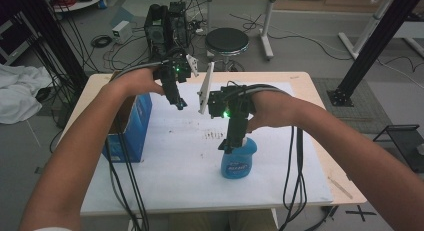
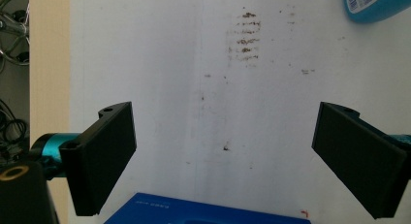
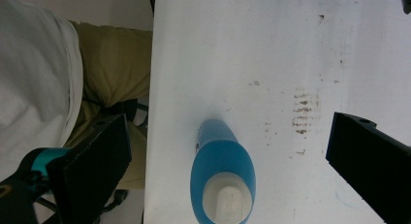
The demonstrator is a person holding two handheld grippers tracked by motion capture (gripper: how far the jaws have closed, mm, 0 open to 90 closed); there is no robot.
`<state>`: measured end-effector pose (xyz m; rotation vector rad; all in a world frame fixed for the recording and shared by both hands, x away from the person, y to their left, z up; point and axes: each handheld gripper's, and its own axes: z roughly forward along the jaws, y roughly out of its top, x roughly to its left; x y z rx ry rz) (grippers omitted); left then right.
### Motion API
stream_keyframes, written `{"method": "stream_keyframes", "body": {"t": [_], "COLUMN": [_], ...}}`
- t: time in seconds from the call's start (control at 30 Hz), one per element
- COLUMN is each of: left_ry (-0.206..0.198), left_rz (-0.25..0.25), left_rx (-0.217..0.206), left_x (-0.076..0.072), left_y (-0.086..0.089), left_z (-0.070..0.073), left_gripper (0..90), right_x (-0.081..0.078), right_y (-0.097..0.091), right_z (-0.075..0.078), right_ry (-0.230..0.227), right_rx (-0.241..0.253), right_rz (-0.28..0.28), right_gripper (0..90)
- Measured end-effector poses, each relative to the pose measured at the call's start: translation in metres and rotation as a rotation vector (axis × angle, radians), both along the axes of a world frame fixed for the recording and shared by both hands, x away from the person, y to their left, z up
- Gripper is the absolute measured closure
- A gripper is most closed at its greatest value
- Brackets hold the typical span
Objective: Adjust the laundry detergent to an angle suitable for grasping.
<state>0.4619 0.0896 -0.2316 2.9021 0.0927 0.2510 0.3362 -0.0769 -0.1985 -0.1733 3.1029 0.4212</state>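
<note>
- We find the right tool (image 1: pixel 226 147) held directly above the blue bottle (image 1: pixel 239 161), pointing straight down; its jaws stand apart, one on each side of the bottle's white cap (image 3: pixel 228 200), with clear gaps and no contact visible. We judge this alignment is meant to bring the jaws down around the neck for a top grasp.
- The blue bottle stands upright on the white sheet (image 1: pixel 165 186) covering the counter (image 1: pixel 320 136), near the front edge and right of centre. Standing upright keeps its cap and neck open to a descent from above.
- The left tool (image 1: pixel 180 105) hangs over the far left part of the sheet, well apart from the bottle, its jaws wide apart with nothing between them. We judge it is parked clear so as not to obstruct the right hand.
- A blue box (image 1: pixel 131 127) sits at the counter's left edge, just beneath and to the near side of the left tool; its top shows in the left gripper view (image 2: pixel 194 212).
- Brown marks (image 1: pixel 215 135) stain the sheet just left of the bottle.
- In our assessment, the grasp has not yet been made.
</note>
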Motion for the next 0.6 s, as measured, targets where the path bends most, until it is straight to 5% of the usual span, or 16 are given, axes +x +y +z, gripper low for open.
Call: {"method": "stream_keyframes", "body": {"t": [0.6], "left_ry": [0.001], "left_rz": [0.005], "left_rx": [0.004], "left_x": [-0.0004], "left_y": [0.0], "left_z": [-0.0008], "left_gripper": [8.5], "right_x": [0.0023], "right_y": [-0.004], "right_z": [0.0014], "right_ry": [-0.006], "right_rx": [0.005], "right_rz": [0.006], "right_gripper": [1.2]}}
